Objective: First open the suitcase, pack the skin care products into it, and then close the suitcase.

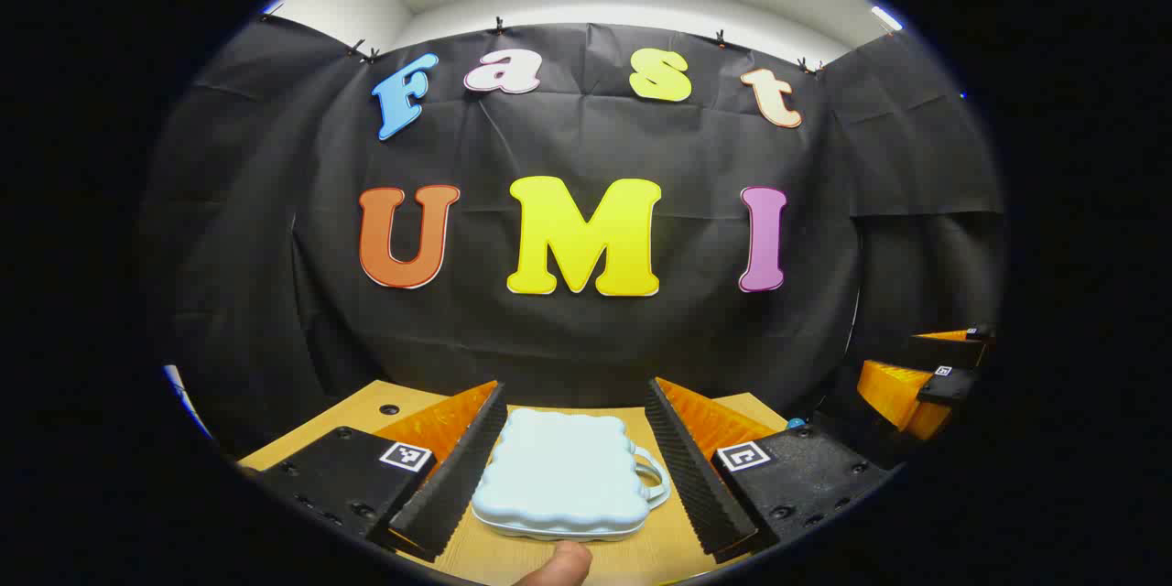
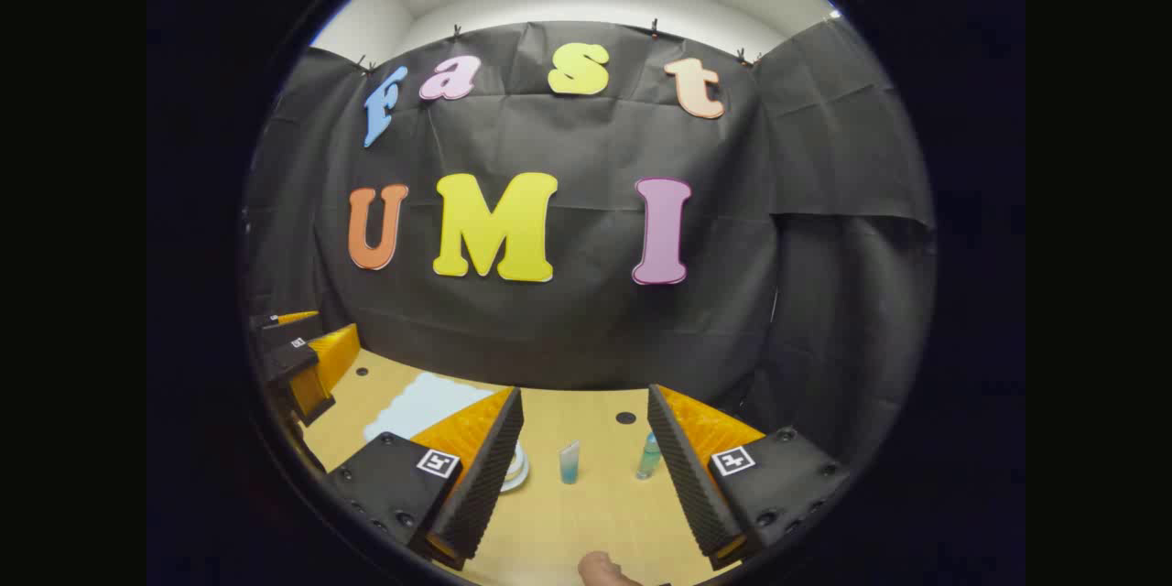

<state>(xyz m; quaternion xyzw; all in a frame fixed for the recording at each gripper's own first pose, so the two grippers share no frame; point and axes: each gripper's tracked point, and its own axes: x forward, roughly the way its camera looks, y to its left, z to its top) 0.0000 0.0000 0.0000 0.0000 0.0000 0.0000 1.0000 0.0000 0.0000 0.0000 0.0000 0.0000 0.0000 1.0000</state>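
a: status of my tools?

b: my left gripper (image 1: 575,453) is spread wide, nothing held. the case (image 1: 558,487) lies flat and closed on the table (image 1: 366,407), between its fingers but untouched by either. my right gripper (image 2: 586,456) is likewise spread and empty. a tube (image 2: 569,461) and a bottle (image 2: 648,456) stand upright on the table ahead of it, a little apart.

a: where else do i see the case?

b: in the right gripper view it sits left of the tube, partly hidden behind my finger (image 2: 481,467).

a: hazards?

b: 1. the case looks smooth and rounded; a pinch on the lid edge may slip, or drag the whole case across the table instead of opening it. i judge that one tool should hold the base. 2. its handle (image 1: 652,478) faces right; i cannot tell where the latch or seam opens, so a pull on the wrong side would do nothing. 3. tube and bottle are narrow and upright; a finger brushing either could tip it and set it rolling.

a: readable writing?

b: none on case, tube or bottle at this size. the square markers (image 1: 405,455) on my tools carry patterns, not text.
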